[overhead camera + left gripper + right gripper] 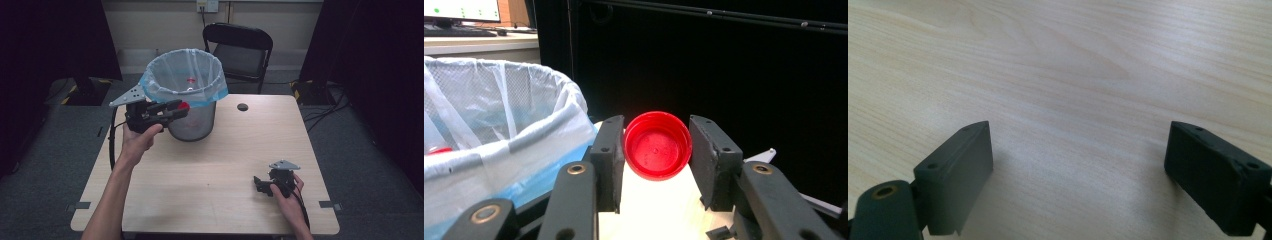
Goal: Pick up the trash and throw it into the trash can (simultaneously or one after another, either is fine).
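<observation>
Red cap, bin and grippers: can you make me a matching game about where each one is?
Things:
1. red cap
2. mesh bin
3. right gripper
4. folding chair

Places or states:
A. behind the table
B. open, low over the wood
C. pinched in the left gripper
D. lined with a clear bag

Pairs: 1-C, 2-D, 3-B, 4-A
</observation>
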`<action>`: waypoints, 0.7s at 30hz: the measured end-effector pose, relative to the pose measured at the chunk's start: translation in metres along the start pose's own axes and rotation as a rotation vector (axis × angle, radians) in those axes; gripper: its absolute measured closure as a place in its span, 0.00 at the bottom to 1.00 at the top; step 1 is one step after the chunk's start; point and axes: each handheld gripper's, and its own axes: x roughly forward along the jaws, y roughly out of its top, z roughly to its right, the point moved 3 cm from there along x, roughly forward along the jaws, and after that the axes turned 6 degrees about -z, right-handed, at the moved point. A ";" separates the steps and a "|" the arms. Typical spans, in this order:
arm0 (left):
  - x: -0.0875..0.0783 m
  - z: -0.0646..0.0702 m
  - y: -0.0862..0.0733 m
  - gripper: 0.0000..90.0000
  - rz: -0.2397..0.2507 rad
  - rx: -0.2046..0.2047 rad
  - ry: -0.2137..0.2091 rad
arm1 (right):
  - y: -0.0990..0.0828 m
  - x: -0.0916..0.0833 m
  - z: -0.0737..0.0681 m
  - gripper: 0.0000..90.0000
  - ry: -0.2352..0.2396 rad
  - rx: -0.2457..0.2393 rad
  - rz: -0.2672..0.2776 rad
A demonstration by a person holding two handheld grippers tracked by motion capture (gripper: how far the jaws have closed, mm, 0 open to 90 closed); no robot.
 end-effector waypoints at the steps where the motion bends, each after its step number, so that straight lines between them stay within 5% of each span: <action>1: 0.000 -0.001 0.002 0.66 -0.001 0.001 0.002 | 0.000 0.000 0.000 0.13 0.000 0.000 0.000; 21: 0.006 -0.029 0.038 0.66 0.030 -0.014 0.048 | 0.000 0.000 0.000 0.13 0.000 0.000 0.000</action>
